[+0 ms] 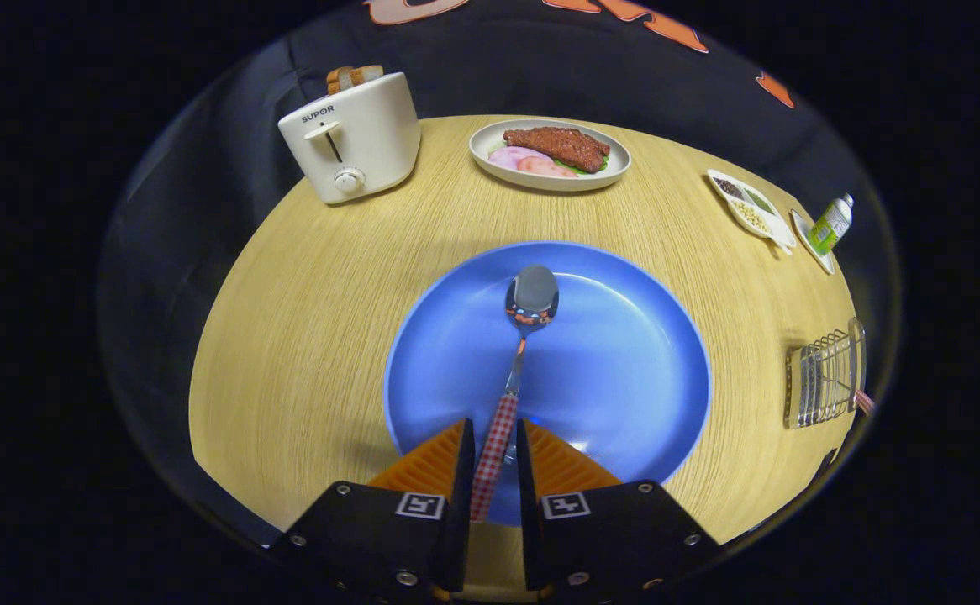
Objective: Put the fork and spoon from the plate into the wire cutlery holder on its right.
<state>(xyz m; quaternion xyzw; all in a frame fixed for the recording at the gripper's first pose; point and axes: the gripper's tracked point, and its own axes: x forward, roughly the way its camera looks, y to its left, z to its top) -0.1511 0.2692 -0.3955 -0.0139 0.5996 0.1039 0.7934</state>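
A spoon (532, 298) with a red-and-white checked handle lies lengthwise over the blue plate (624, 378), its bowl pointing away from me near the plate's middle. My gripper (494, 458) is at the plate's near rim. Its two fingers are drawn close together on either side of the checked handle and hold it. I cannot tell whether the spoon's bowl still touches the plate. The wire cutlery holder (826, 378) stands to the right of the plate at the table's edge. A reddish handle end (865, 402) pokes out of it.
A white toaster (354, 139) with bread stands at the far left. A plate of meat and ham (550, 154) sits beyond the blue plate. A small condiment dish (749, 206) and a green bottle (831, 225) are at the far right. Bare wooden table (305, 336) lies left of the plate.
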